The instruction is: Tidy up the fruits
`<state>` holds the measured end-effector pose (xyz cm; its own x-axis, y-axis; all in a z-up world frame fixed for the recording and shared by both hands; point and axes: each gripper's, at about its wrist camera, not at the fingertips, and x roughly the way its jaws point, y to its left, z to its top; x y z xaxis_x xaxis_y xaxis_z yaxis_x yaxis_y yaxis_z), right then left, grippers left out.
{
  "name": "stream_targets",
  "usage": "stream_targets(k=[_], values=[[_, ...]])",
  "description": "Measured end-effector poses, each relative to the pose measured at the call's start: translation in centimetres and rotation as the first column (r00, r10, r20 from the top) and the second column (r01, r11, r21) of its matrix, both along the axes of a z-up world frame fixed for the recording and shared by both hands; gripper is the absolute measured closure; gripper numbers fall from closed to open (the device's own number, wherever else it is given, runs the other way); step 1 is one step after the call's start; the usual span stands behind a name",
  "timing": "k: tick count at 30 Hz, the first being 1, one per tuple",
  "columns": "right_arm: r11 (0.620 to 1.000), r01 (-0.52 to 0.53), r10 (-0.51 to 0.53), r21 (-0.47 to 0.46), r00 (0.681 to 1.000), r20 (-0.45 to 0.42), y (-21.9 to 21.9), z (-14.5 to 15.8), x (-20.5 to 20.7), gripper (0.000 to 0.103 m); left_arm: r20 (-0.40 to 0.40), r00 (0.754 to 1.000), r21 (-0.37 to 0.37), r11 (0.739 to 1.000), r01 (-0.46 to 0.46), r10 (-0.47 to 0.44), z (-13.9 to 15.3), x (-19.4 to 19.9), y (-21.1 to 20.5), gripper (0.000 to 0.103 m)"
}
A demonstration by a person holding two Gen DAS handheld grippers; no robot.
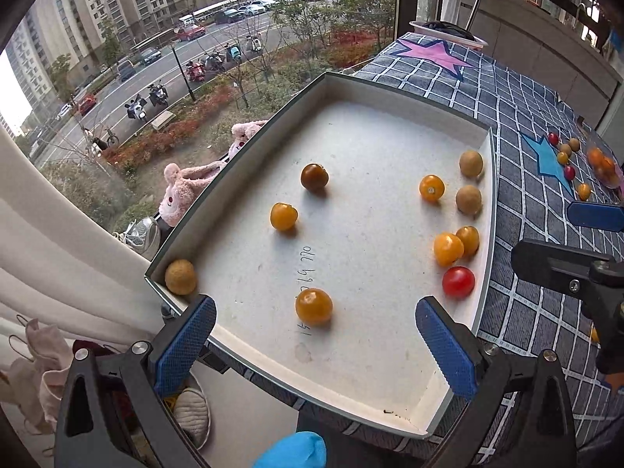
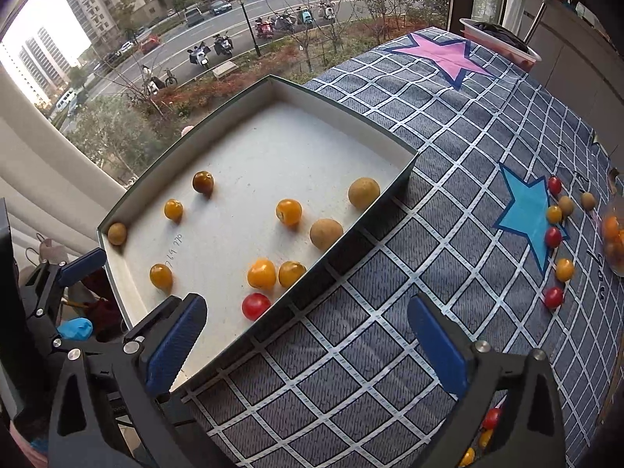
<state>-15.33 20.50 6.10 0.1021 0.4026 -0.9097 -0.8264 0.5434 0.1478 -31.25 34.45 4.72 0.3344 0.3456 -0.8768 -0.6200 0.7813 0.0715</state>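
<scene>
A shallow white box (image 1: 487,210) (image 2: 390,202) lies on a checked cloth and holds several small fruits: orange tomatoes (image 1: 313,306) (image 2: 261,273), a red tomato (image 1: 458,281) (image 2: 256,306), a dark one (image 1: 314,176) (image 2: 203,182) and tan longans (image 1: 468,199) (image 2: 326,234). My left gripper (image 1: 315,345) is open and empty over the box's near edge, an orange tomato between its fingers' line. My right gripper (image 2: 306,345) is open and empty over the box's right wall and the cloth. More loose fruits (image 2: 553,236) (image 1: 569,172) lie on the cloth by a blue star.
The blue checked cloth (image 2: 448,124) covers the table beside a window. A clear bag of orange fruit (image 2: 613,234) (image 1: 602,163) lies at the right edge. A white basin (image 2: 503,41) stands at the far end. The right gripper shows in the left wrist view (image 1: 577,265).
</scene>
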Motion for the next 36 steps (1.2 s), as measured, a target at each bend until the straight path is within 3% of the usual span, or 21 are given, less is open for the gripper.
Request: stream_targets(k=[36], values=[[0.999,-0.019,0.019,-0.032,1.000,0.010,-0.5,-0.4,-1.4,0.000,-0.037,0.999,0.064,0.997,0.033,-0.031,0.2,0.2,-2.4,0.000]])
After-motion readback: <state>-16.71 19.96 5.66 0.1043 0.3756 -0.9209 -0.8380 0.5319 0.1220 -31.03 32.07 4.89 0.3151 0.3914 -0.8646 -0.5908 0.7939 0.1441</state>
